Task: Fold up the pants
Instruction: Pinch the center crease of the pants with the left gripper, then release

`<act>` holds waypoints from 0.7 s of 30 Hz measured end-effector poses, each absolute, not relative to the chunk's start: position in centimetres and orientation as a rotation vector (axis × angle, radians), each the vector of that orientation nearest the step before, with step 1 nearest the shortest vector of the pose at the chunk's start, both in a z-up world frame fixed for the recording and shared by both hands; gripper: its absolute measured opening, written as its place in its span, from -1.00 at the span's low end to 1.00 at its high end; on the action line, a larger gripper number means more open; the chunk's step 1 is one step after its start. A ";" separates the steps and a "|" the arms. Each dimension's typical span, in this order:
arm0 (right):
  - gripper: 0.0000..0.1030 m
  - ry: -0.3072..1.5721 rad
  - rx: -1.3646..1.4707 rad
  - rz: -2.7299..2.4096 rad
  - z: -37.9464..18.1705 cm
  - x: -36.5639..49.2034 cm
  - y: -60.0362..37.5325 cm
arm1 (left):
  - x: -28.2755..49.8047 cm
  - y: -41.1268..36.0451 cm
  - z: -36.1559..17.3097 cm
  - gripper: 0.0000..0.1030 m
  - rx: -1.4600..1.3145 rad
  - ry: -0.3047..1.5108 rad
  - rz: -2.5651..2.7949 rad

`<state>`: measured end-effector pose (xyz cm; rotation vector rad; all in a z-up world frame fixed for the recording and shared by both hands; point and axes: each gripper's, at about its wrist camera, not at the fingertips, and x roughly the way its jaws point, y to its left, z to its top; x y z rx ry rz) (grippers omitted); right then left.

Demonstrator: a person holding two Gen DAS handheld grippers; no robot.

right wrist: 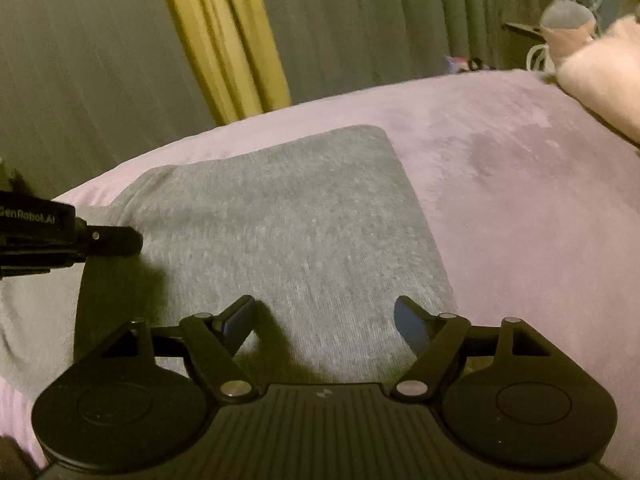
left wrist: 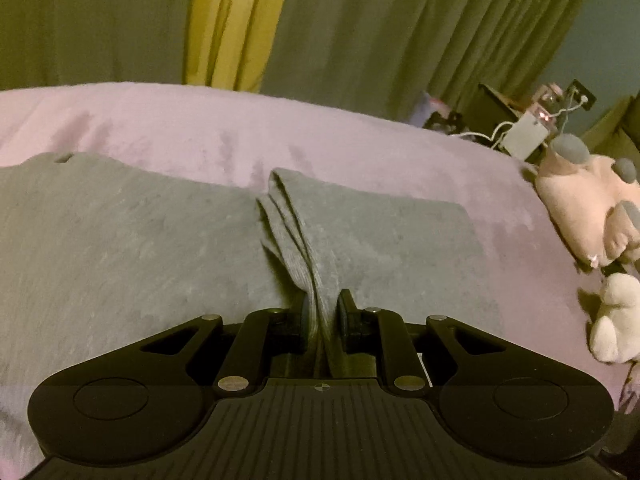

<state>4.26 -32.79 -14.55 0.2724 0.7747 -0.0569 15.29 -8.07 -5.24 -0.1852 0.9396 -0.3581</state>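
Grey pants lie spread on a pink blanket. My left gripper is shut on a pinched ridge of the grey fabric, which rises in folds from between its pads. In the right wrist view the pants lie flat with a rounded far corner. Over them my right gripper stands open, nothing between its blue pads. The left gripper shows at the left edge of that view, its tip on the fabric.
Green and yellow curtains hang behind the bed. Plush toys lie at the blanket's right edge, a white one nearer. A bedside stand with a box and cables is behind them.
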 end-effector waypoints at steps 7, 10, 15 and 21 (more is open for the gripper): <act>0.62 0.807 0.197 -0.053 -14.0 3.9 -31.6 | 14.9 -6.1 -3.8 -0.67 -0.224 0.913 -0.328; 0.65 0.820 0.182 -0.020 -13.6 3.6 -30.8 | 14.2 -4.6 -3.1 -0.67 -0.180 0.876 -0.302; 0.71 0.827 0.198 0.031 -13.4 3.7 -30.1 | 14.8 0.5 -3.6 -0.66 -0.175 0.888 -0.184; 0.72 0.847 0.262 0.016 -13.7 4.2 -31.2 | 15.8 2.8 -6.4 -0.53 -0.171 0.996 -0.167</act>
